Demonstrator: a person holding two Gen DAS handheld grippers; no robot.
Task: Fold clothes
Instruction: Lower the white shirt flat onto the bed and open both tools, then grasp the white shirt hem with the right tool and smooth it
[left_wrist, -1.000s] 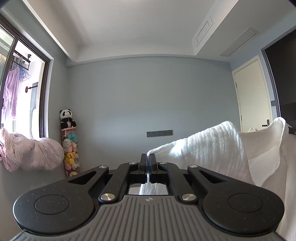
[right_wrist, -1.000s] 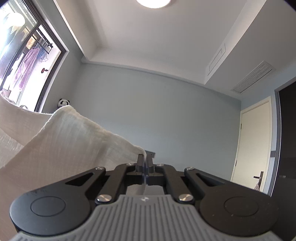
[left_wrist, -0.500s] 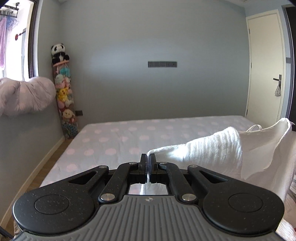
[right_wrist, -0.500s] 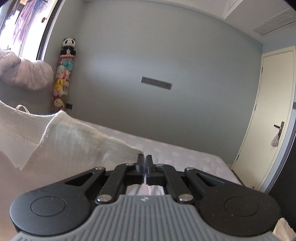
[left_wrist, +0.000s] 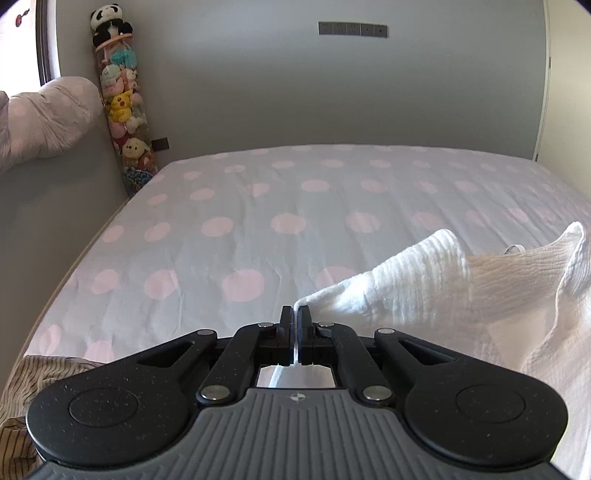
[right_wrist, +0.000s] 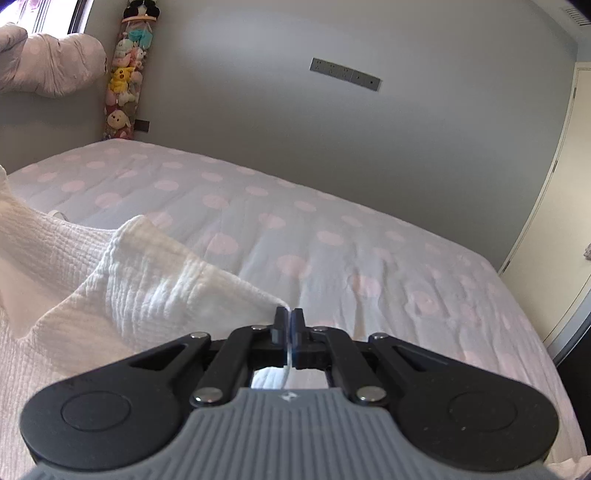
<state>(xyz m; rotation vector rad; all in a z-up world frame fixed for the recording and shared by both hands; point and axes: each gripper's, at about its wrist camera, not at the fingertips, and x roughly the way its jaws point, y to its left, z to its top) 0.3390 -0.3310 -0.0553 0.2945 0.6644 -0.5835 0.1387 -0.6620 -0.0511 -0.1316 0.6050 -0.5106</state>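
Above the polka-dot bed (left_wrist: 258, 206) you now have both cameras tipped down: a second ago they looked at wall and ceiling, and now the mattress fills both views. That reads as the white garment (left_wrist: 461, 291) coming down from a raised hold toward the bed, most likely to be laid flat for folding, though whether any fold is already in it you cannot tell from here.

Your left gripper (left_wrist: 295, 314) is clamped on a corner of the white garment, whose crinkled cloth runs off to the right and hangs down that side. Your right gripper (right_wrist: 289, 315) pinches the opposite corner, the cloth (right_wrist: 129, 280) spreading away to the left. So the garment is stretched between your two hands, its collar area sagging in the middle, not visibly resting on the sheet.

A striped cloth (left_wrist: 40, 373) lies at the near left edge of the bed; keep the white piece clear of it.
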